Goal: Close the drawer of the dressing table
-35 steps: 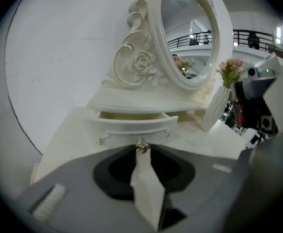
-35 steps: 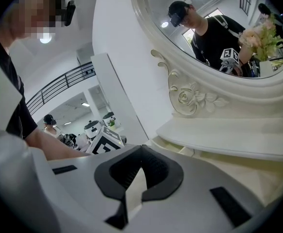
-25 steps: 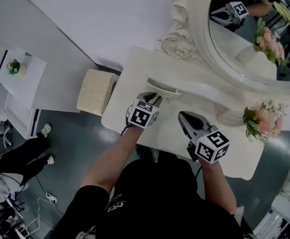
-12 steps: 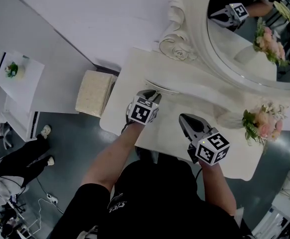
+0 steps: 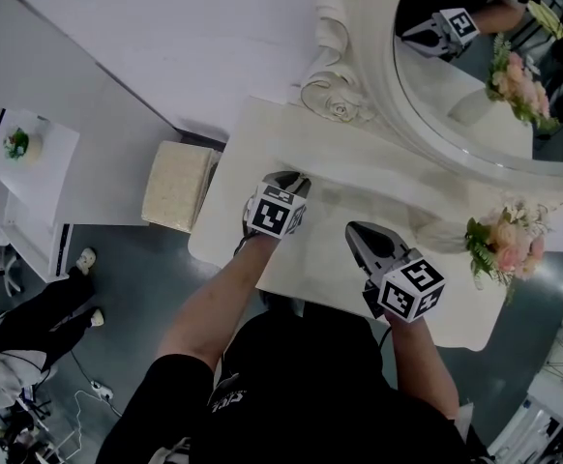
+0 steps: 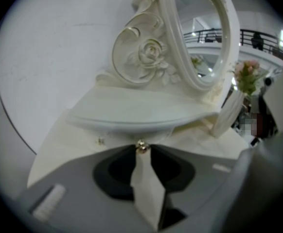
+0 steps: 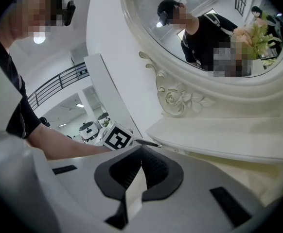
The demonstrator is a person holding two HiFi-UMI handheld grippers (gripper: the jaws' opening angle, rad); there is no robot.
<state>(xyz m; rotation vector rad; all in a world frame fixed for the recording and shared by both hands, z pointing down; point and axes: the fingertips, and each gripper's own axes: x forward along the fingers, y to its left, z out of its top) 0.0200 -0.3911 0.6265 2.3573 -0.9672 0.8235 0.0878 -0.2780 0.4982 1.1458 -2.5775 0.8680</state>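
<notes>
The cream dressing table [image 5: 456,303] has a raised shelf under an oval mirror [image 5: 475,75]. Its drawer front [image 6: 124,132] sits just under the shelf edge, nearly flush. A small gold knob [image 6: 141,146] on the drawer is pinched at the tips of my left gripper [image 6: 141,150]. In the head view my left gripper [image 5: 294,180] reaches up to the shelf's front edge. My right gripper [image 5: 358,231] hovers over the tabletop to the right, and in the right gripper view it [image 7: 140,152] has its jaws together with nothing between them.
A vase of pink flowers [image 5: 499,240] stands on the table at the right. A beige cushioned stool [image 5: 173,182] sits left of the table. A white side table [image 5: 25,158] and a person on the floor [image 5: 40,307] are at far left.
The drawer, which stuck out from under the shelf, has slid in. My left gripper moved toward the mirror with the knob. The right gripper stayed put.
</notes>
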